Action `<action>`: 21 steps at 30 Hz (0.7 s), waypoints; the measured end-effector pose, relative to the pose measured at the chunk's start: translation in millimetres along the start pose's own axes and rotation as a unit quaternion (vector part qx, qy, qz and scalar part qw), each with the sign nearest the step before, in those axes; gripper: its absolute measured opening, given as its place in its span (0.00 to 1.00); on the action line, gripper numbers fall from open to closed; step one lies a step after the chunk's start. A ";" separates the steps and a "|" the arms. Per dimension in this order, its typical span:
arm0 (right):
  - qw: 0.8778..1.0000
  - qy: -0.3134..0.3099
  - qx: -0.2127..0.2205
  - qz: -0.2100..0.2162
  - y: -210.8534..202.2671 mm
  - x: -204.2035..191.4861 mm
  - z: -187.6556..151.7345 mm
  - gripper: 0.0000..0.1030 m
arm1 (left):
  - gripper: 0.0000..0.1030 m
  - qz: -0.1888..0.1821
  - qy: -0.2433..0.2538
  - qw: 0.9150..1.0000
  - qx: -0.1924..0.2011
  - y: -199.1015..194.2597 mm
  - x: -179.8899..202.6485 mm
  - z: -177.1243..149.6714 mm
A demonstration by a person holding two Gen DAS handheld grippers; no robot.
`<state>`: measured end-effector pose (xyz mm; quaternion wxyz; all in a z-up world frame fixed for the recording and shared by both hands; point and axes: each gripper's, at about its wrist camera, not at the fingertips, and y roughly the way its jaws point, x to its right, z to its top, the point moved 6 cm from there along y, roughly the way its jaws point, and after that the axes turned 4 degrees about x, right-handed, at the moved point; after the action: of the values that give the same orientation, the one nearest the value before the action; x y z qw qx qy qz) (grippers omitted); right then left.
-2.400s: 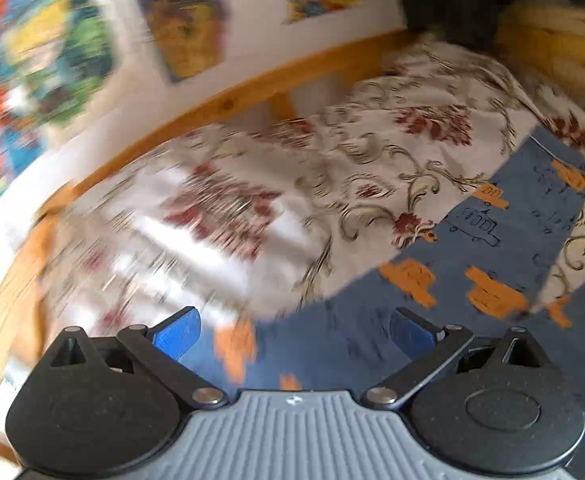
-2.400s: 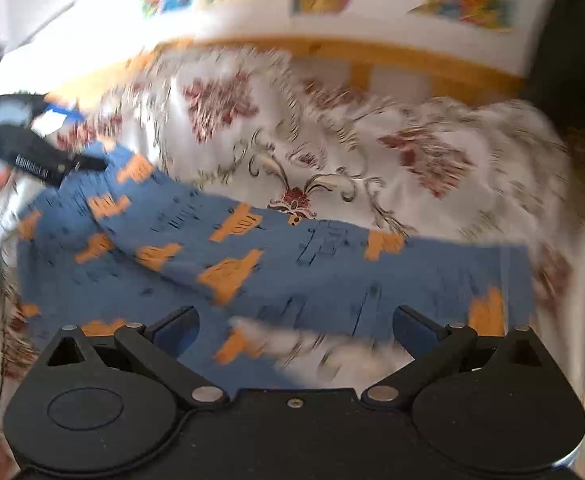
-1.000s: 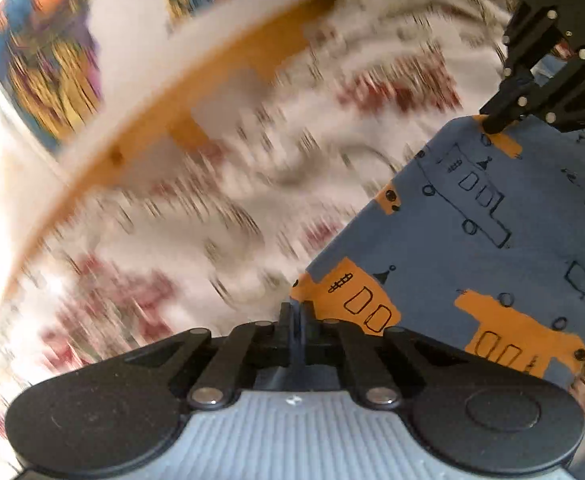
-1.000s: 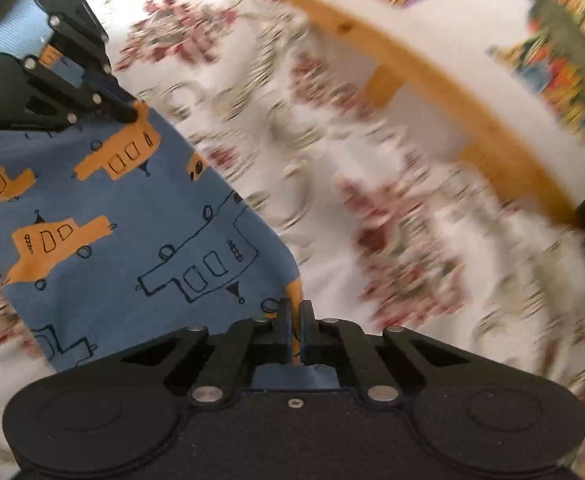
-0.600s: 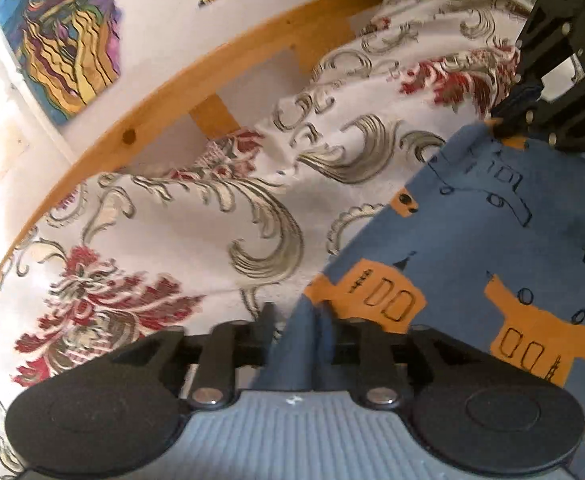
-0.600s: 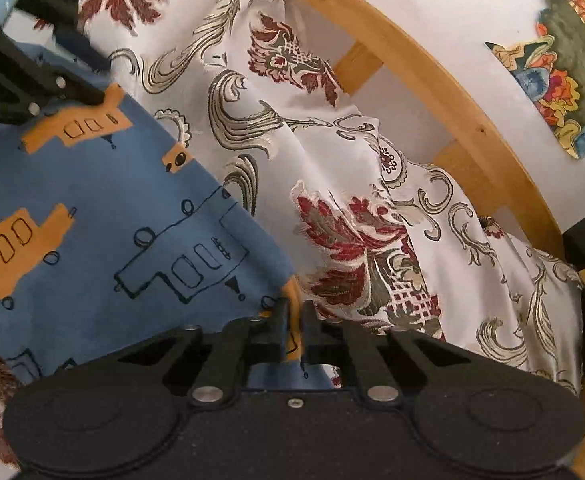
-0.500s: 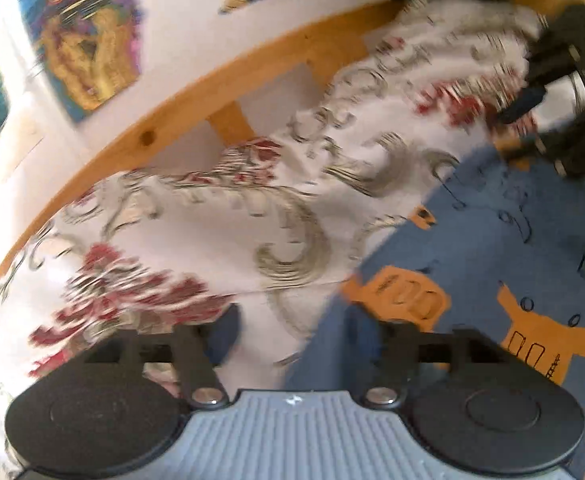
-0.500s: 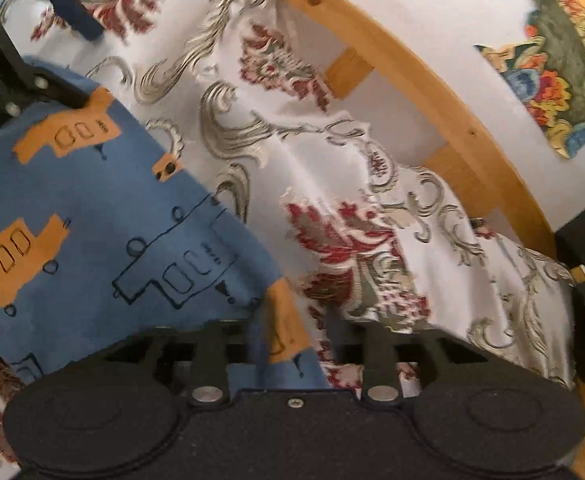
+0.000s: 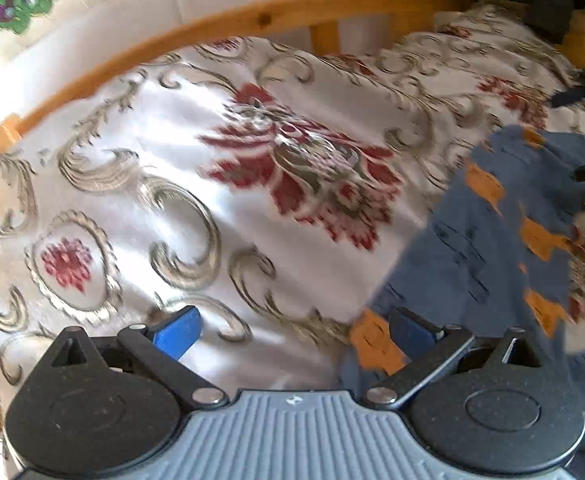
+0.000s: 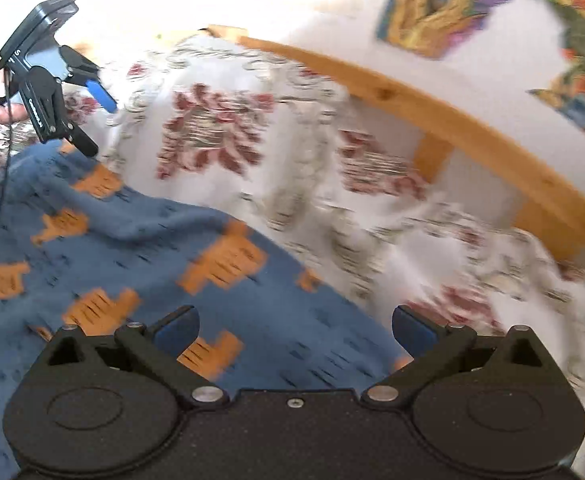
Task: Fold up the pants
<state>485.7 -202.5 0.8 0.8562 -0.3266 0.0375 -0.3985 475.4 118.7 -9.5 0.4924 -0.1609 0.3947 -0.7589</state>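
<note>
left gripper (image 9: 292, 326): jaws spread wide, nothing between blue pads | pants (image 9: 480, 248): blue with orange prints, lying at 3 to 5 o'clock | floral bedspread (image 9: 164, 184): centre to 9 o'clock | wooden bed rail (image 9: 252, 20): 12 o'clock

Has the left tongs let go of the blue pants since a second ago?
Yes. The left tongs now stand open, and the pants lie free on the floral bedspread, only their corner by the right-hand finger; earlier they were clamped on that edge.
</note>
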 end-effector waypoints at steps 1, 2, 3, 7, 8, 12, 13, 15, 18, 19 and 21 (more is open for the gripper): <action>1.000 -0.013 -0.006 0.008 6.2 -6.4 4.8 0.99 | 1.00 -0.008 0.012 1.000 -0.004 -0.3 2.7 -1.9; 0.999 -0.031 -0.012 0.015 14.0 -12.9 10.2 0.99 | 1.00 -0.011 0.026 1.000 -0.011 1.4 5.4 -3.4; 0.999 -0.044 -0.018 0.018 21.3 -15.5 15.0 0.99 | 0.99 -0.011 0.041 0.999 -0.020 4.0 9.4 -3.7; 0.997 -0.059 -0.049 0.013 47.8 -19.5 32.0 0.99 | 0.95 0.010 0.091 0.995 -0.042 13.4 18.6 -10.1; 0.996 -0.063 -0.061 0.017 55.5 -19.5 36.1 0.99 | 0.94 0.012 0.090 0.995 -0.044 15.7 18.0 -11.3; 0.990 -0.101 -0.094 0.031 82.3 -22.5 50.6 0.94 | 0.81 -0.019 0.068 0.997 -0.037 11.6 16.0 -12.5; 0.989 -0.108 -0.099 0.036 87.2 -22.5 52.0 0.93 | 0.76 -0.033 0.068 0.997 -0.036 8.8 16.2 -11.9; 0.986 -0.120 -0.109 0.039 97.7 -21.8 55.3 0.87 | 0.70 -0.047 0.072 0.996 -0.034 6.4 17.2 -11.2; 0.981 -0.146 -0.123 0.034 109.8 -21.9 54.1 0.75 | 0.50 -0.055 0.075 0.995 -0.047 8.6 19.1 -11.8; 0.980 -0.152 -0.127 0.032 111.8 -22.0 52.8 0.74 | 0.42 -0.056 0.076 0.994 -0.052 10.1 20.0 -11.3; 0.979 -0.154 -0.129 0.032 113.7 -22.8 50.3 0.64 | 0.38 -0.065 0.077 0.993 -0.059 10.9 22.0 -11.4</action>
<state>561.3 -106.5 -31.2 0.8145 -0.4907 -0.0331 -0.3078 464.8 102.3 -28.1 0.4002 -0.1561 0.4643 -0.7745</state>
